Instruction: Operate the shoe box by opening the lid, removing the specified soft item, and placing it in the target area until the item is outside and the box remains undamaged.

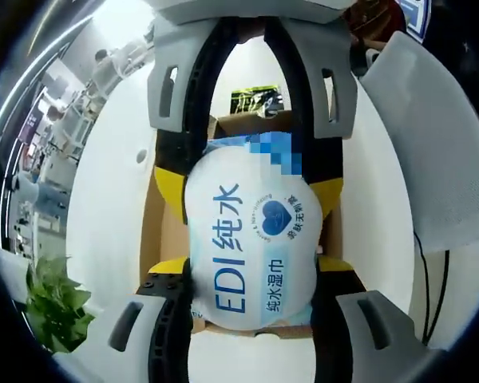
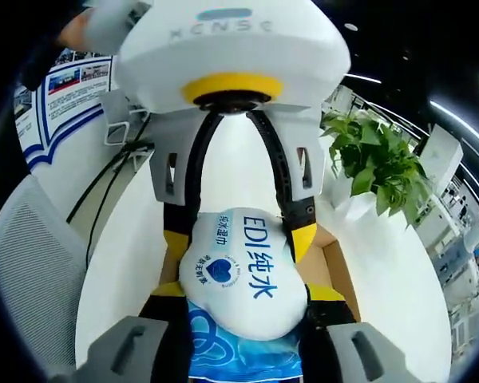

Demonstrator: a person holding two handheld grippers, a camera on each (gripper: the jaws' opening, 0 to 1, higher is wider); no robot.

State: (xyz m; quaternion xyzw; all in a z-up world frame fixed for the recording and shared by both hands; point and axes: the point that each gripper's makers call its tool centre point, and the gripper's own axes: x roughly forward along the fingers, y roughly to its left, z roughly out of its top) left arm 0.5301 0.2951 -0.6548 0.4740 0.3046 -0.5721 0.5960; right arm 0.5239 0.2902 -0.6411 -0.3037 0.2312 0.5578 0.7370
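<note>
The wet wipes pack (image 1: 251,243) (image 2: 241,275) hangs between my two tools, just above the open shoe box (image 1: 161,227) (image 2: 335,263). My left tool (image 1: 251,307) is clamped on one end of the pack and my right tool (image 2: 243,331) is clamped on the other end; each one faces the other. The brown box walls stand close on both sides of the pack. Around the box the white counter (image 1: 124,152) (image 2: 128,263) gives open room. On the pack I read "EDI" with Chinese characters and a blue heart logo. A green plant (image 1: 52,299) (image 2: 379,163) stands near the counter edge, and a grey chair (image 2: 24,255) stands beside it.
</note>
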